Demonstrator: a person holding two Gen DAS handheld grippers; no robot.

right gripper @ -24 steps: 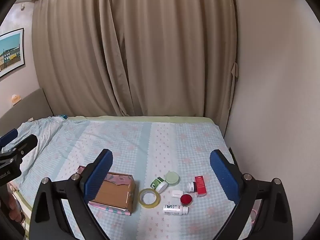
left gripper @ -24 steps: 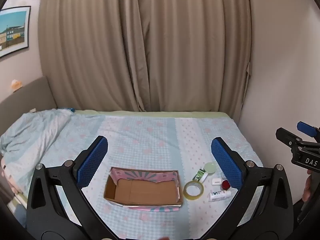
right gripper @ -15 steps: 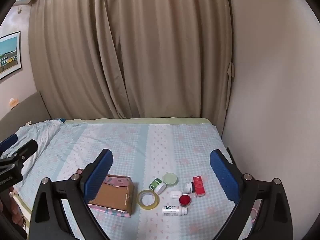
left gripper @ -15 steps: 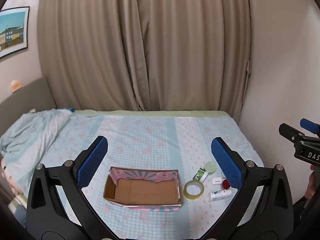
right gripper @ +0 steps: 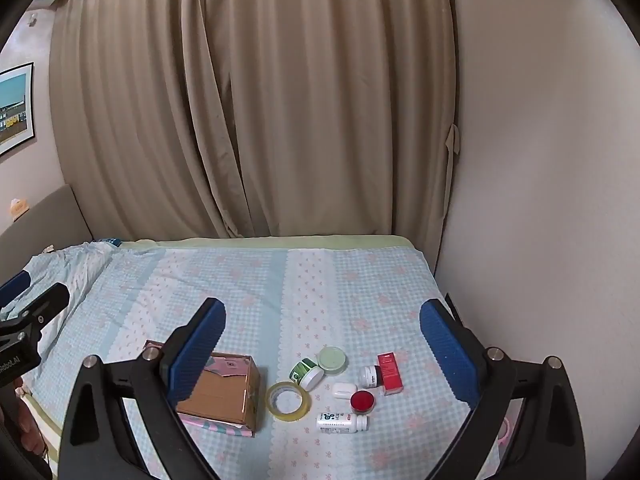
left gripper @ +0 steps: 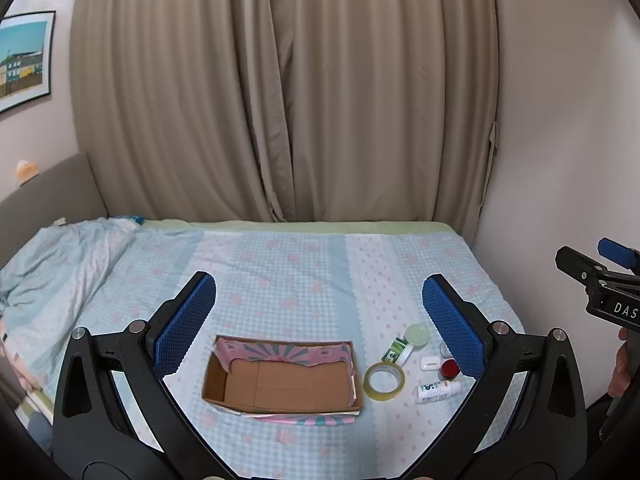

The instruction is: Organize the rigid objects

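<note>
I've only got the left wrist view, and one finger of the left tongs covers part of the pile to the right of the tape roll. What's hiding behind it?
Observer: A red carton, the rightmost item in that cluster.
Operator: Anything next to it?
Observer: A small white bottle sits on the carton's left side and seems to touch it.
Operator: Are the right tongs carrying anything?
Observer: No, the right tongs are open and hold nothing.
</note>
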